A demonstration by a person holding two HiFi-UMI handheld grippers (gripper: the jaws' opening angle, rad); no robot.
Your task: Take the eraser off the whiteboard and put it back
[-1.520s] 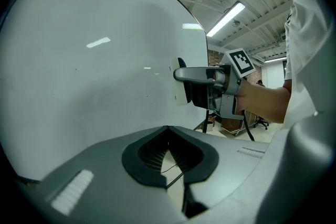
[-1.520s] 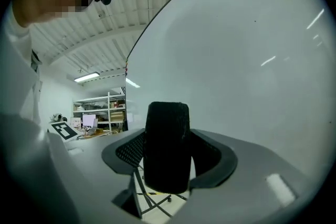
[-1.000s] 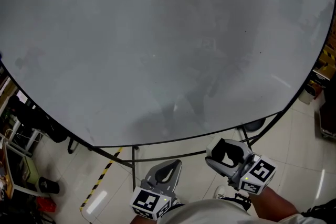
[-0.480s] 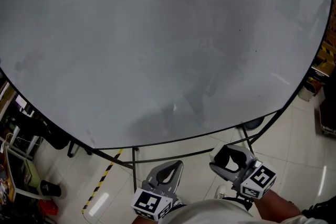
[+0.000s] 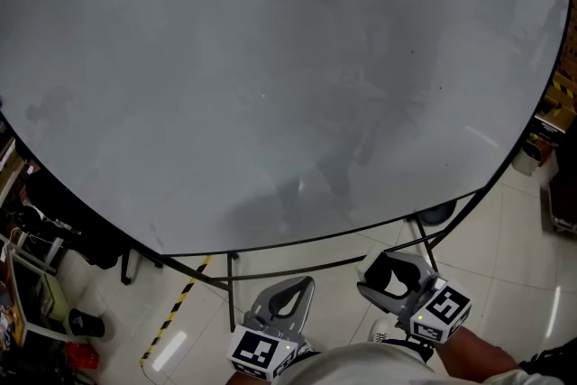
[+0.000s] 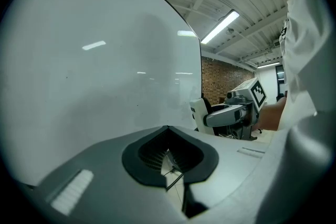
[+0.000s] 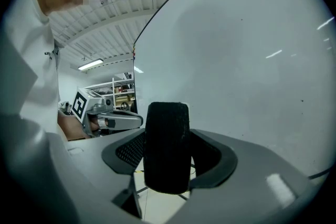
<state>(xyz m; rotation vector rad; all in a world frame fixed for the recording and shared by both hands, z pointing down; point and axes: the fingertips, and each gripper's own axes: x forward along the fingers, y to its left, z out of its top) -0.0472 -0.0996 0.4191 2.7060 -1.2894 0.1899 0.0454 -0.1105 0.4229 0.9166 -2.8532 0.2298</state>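
Right claw (image 5: 390, 271) pinches black eraser (image 7: 167, 147); left claw (image 6: 168, 128) pressed together, empty. Seat eraser flat against whiteboard (image 5: 270, 59) before letting go.

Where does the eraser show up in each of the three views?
Head view: bottom right of centre, the eraser sits in the right gripper, below the whiteboard's lower edge.
Left gripper view: right of centre, at that gripper's tip.
Right gripper view: low centre, upright between the jaws.
Shared landmark: the whiteboard.
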